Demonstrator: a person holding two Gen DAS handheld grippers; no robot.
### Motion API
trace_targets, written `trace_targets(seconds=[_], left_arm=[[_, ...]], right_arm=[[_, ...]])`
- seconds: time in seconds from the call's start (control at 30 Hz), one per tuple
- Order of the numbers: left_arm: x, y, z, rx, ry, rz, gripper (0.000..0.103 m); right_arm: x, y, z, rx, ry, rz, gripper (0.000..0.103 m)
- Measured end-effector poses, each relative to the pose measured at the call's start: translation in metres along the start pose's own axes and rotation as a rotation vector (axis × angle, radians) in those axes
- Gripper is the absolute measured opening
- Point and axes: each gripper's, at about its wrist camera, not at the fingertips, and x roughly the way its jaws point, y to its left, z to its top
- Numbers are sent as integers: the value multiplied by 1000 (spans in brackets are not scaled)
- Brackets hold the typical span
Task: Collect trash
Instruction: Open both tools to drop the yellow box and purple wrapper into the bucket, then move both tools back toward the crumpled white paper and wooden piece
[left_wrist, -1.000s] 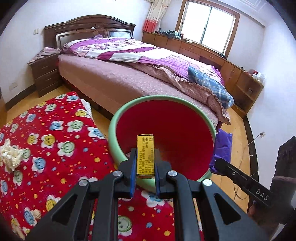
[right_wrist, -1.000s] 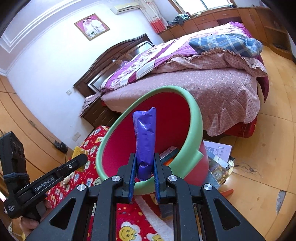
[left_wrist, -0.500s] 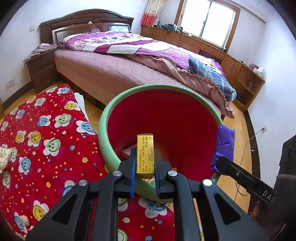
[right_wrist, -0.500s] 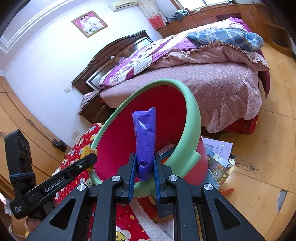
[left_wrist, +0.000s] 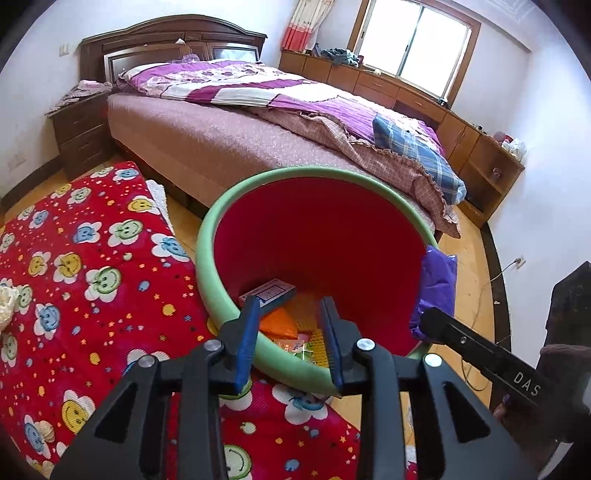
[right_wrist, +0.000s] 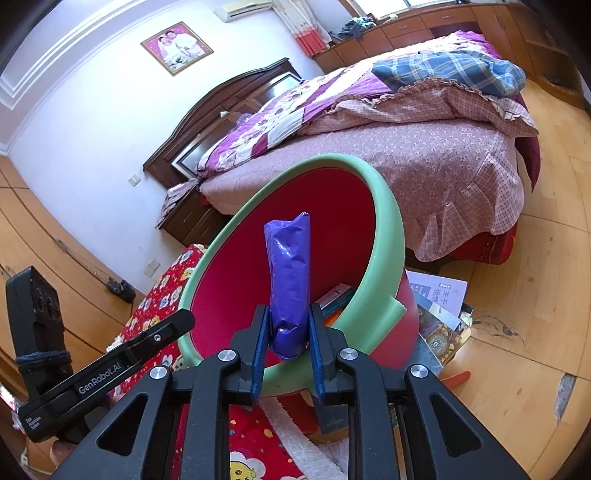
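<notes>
Gone from the left gripper (left_wrist: 291, 332) is the yellow box; its jaws are opening, empty, over the bin (left_wrist: 229, 295). Right gripper (right_wrist: 286, 347) is pinching the purple wrapper (right_wrist: 288, 277) above the rim, loosening slightly; it wants carrying inward before letting go.

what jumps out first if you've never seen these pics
The big red bin with a green rim fills the middle, tilted toward the cameras, with trash in its bottom. The right tongs hold a purple wrapper upright over it. Left of the bin lies a red smiley-flower mat.
</notes>
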Motion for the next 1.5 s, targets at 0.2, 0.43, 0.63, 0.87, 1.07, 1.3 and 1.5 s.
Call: trace_targets(seconds=[0.2, 0.43, 0.63, 0.87, 1.07, 1.3, 1.5], left_arm=[[-7, 6, -2, -26, 15, 15, 33], [-26, 18, -4, -50, 5, 43, 37], [-40, 33, -8, -89, -3, 61, 37], [-60, 49, -12, -121, -27, 90, 37], [-78, 66, -15, -151, -45, 123, 37], [-99, 90, -19, -188, -70, 162, 37], [-117, 116, -19, -219, -95, 216, 37]], right_arm=[[-1, 3, 0, -19, 5, 9, 30], [1, 15, 0, -47, 15, 6, 48], [0, 24, -3, -54, 28, 3, 48], [-5, 41, -5, -91, 21, 3, 50], [-8, 52, -8, -110, 17, -8, 59], [-12, 73, -11, -144, 16, 0, 59], [-7, 98, -13, -189, 33, 20, 59]])
